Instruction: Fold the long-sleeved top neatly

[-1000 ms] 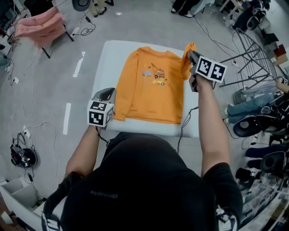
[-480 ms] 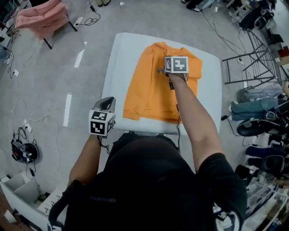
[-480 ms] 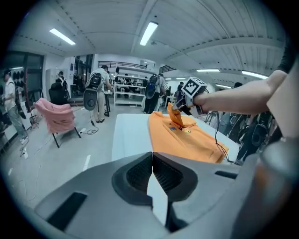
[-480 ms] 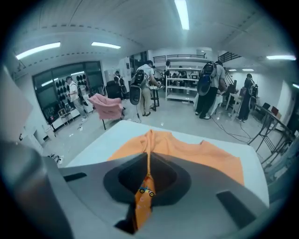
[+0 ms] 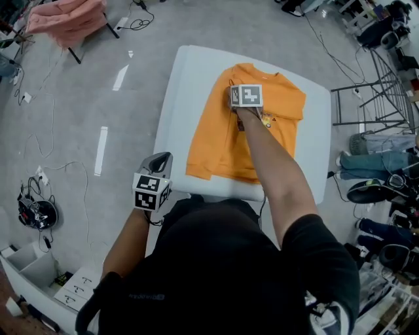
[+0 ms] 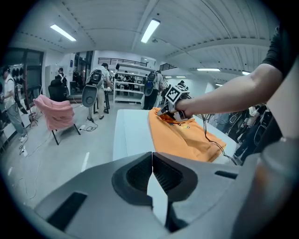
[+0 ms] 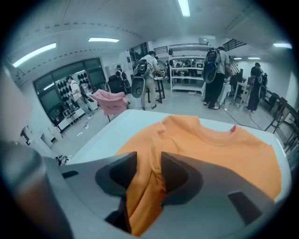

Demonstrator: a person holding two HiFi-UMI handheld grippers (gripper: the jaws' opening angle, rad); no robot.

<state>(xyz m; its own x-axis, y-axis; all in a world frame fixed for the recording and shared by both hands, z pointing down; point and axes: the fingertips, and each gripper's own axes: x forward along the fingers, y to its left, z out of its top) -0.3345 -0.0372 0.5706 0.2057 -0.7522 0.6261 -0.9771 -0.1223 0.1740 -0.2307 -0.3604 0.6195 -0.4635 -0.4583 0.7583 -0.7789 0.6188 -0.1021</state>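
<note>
The right tool (image 7: 148, 162) has just been opening its jaws. They stand spread, with a bunched fold of orange cloth lying loose between them (the pads do not press it). The tool sits low on the top (image 5: 219, 141), at the chest just below the collar, at the end of an arm stretched across the garment. The left tool (image 6: 152, 163) has its jaws pressed together with nothing between them. It hangs by the near left corner of the tabletop (image 5: 180, 98), apart from the top.

The top lies on the white tabletop, collar away from the person and hem toward them. A sleeve is laid inward over the body, and a printed picture shows partly beside the right hand.

Round the tabletop is grey floor (image 5: 78, 131) with cables. A pink cloth (image 5: 65, 16) on a chair stands far left, and a wire rack (image 5: 366, 98) stands at right.
</note>
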